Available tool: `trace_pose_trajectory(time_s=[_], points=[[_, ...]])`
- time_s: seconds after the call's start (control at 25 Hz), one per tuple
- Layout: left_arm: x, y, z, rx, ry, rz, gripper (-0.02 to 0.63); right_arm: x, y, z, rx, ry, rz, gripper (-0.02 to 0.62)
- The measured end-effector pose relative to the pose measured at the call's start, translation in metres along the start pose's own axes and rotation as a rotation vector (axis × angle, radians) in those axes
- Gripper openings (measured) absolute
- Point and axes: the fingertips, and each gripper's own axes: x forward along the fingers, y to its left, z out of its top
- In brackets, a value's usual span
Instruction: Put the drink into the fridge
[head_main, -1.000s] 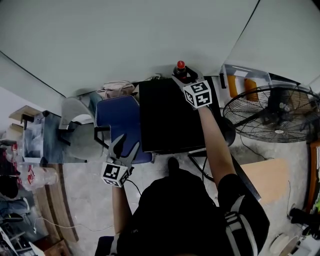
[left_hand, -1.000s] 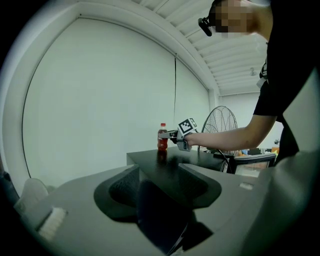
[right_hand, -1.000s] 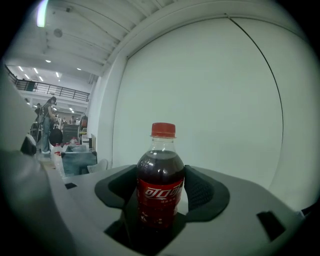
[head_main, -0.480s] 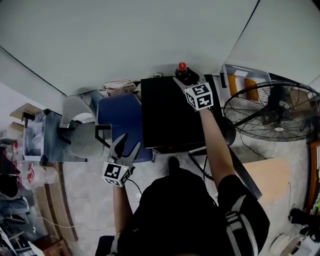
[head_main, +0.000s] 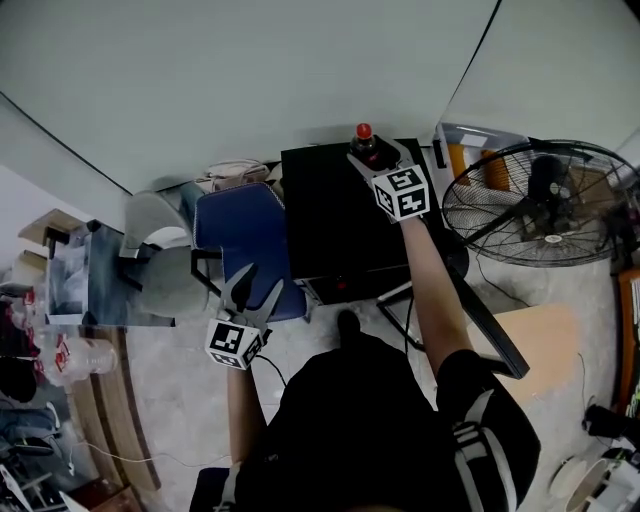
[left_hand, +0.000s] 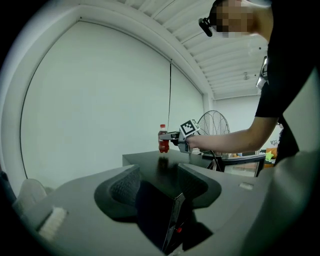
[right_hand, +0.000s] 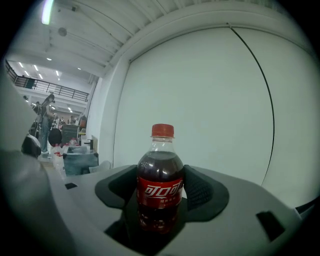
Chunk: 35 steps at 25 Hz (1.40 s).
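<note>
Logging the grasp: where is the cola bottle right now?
Head view, upper middle: the cola bottle is clamped between the jaws of the right gripper, over the far edge of the black fridge, left of the fan.

Right of the head view: a large black floor fan (head_main: 545, 205) with a wire guard, standing on the grey speckled floor (head_main: 170, 400). It also shows in the left gripper view (left_hand: 214, 125). Behind it, against the white wall (head_main: 250, 70), sits a clear container (head_main: 480, 150) holding orange items. A pale wooden board (head_main: 535, 345) lies on the floor near the fan. Left of centre stands a blue chair (head_main: 240, 240), a grey shell chair (head_main: 160, 270) just beside it and a pale bag (head_main: 240, 175) behind it at the wall. Far left: a clear storage box (head_main: 65, 275). A thin white cable (head_main: 130, 455) trails across the floor. In the right gripper view, people (right_hand: 47, 107) stand in the far background.
</note>
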Motion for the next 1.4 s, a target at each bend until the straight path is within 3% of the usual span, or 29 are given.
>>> trace_pose_trajectory(time_s=[0.48, 1.4], points=[[-0.048, -0.022, -0.006, 0.011, -0.032, -0.064, 0.235, -0.063, 0.038, 0.018, -0.007, -0.055, -0.064, 0.290], [-0.142, -0.078, -0.030, 0.035, -0.040, -0.206, 0.229, -0.201, 0.111, -0.001, 0.018, -0.071, -0.204, 0.290]])
